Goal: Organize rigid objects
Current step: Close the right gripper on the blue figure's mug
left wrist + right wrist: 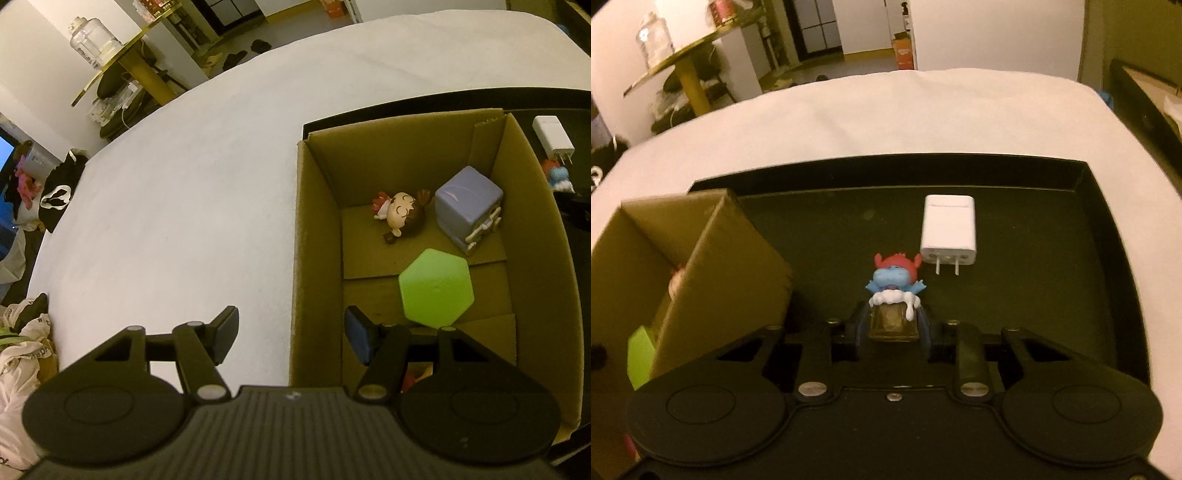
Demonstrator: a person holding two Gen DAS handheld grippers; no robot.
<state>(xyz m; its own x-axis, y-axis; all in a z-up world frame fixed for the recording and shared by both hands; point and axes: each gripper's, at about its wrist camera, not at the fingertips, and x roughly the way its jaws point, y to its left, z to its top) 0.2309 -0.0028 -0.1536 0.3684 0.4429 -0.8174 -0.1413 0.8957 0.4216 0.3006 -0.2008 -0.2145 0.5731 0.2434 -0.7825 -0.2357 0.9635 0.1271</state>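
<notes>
My left gripper (290, 338) is open and empty, hovering over the near left wall of a cardboard box (317, 236). Inside the box lie a doll figure (400, 214), a lilac cube toy (467, 205) and a green hexagonal piece (436, 290). My right gripper (893, 325) is shut on the brown base of a blue figure with a red hat (895, 278), over the black tray (1082, 236). A white charger plug (948, 230) lies on the tray just beyond the figure. The figure (557, 175) and the charger (552, 138) also show in the left wrist view.
The tray and box rest on a white bed sheet (192, 177). The cardboard box (713, 266) stands at the tray's left side in the right wrist view. A gold round table (122, 62) with a glass jar (90, 38) stands beyond the bed. Bags and clothes (22, 332) lie at the left.
</notes>
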